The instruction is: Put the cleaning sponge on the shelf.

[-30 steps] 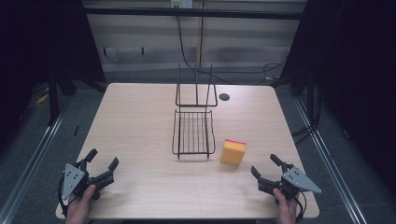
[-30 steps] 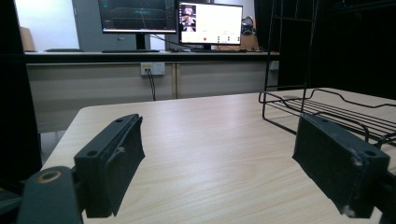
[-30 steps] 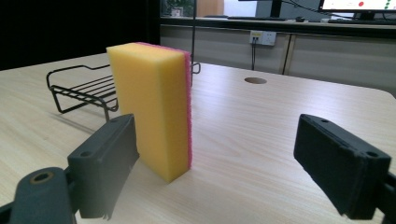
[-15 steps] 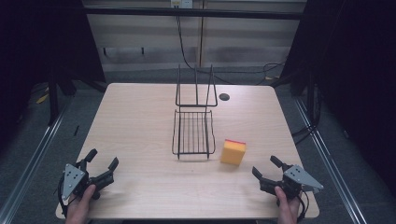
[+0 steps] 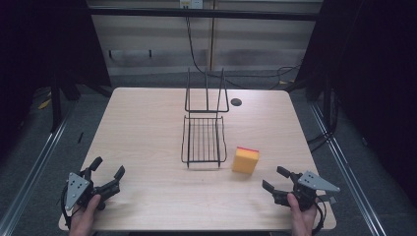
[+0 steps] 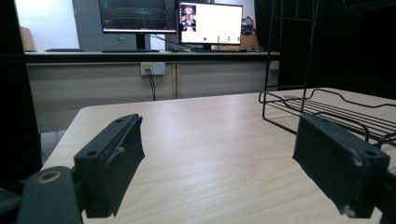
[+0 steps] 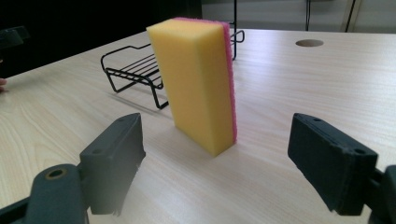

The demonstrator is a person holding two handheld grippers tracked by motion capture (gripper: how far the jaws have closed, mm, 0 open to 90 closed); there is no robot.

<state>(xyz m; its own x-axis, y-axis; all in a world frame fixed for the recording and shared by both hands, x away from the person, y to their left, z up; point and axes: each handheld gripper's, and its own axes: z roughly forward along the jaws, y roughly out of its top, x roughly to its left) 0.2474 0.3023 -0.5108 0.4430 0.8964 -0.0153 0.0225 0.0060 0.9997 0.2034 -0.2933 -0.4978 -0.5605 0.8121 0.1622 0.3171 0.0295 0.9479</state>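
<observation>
Centrally, a yellow rectangular sponge with a pink scouring face (image 7: 198, 79) stands on edge beside the black wire rack (image 5: 204, 140). Right gripper (image 5: 276, 179): jaws wide, just closing slightly, nothing between. Left gripper (image 5: 107, 171): wide, empty. Pale wooden table (image 5: 147, 123) unobstructed.

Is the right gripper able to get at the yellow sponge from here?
Probably yes. The right gripper, fingers apart, faces the sponge across bare table; the wire rack stands off to one side.
</observation>
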